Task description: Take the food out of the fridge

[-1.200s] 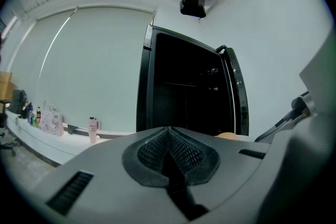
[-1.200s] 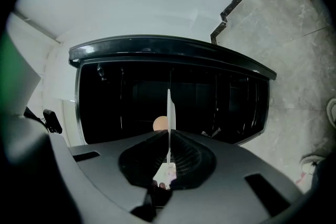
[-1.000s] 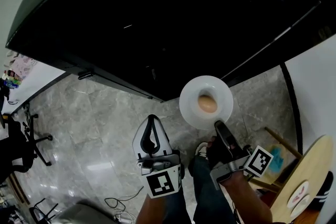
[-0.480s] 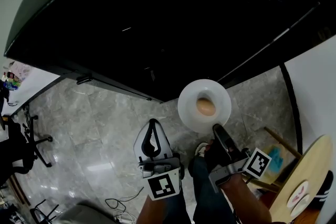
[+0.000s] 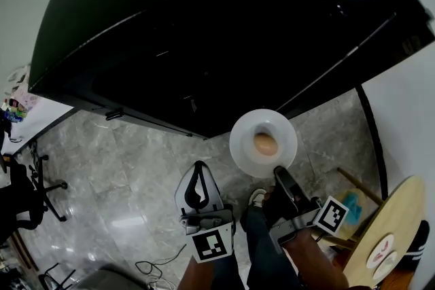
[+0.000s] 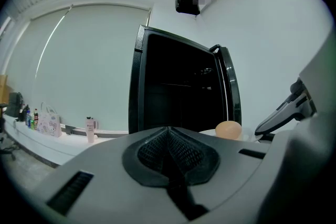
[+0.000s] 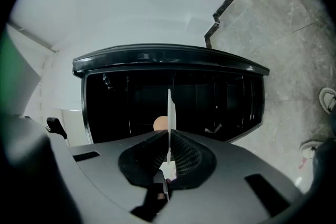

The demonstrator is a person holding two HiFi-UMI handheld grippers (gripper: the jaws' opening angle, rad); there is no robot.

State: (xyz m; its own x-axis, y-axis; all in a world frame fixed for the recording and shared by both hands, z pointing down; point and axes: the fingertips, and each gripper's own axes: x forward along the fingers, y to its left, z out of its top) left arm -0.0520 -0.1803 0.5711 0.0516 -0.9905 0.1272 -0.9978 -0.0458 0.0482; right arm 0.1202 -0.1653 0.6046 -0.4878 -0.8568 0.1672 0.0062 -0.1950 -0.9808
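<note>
One tan egg (image 5: 265, 143) on white plate (image 5: 240, 146)

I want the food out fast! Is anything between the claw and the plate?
Nothing visible is. The right claw pinches the rim of the white plate, so they touch. The round tan food sits on the plate, held in front of the black fridge. The left claw is shut and empty.

A pale brown egg (image 5: 265, 143) sat in the middle of a round white plate (image 5: 241, 146). The plate was out in front of the tall black fridge (image 5: 224, 44), roughly level, its near rim pinched in the right tool (image 5: 279, 172).
</note>
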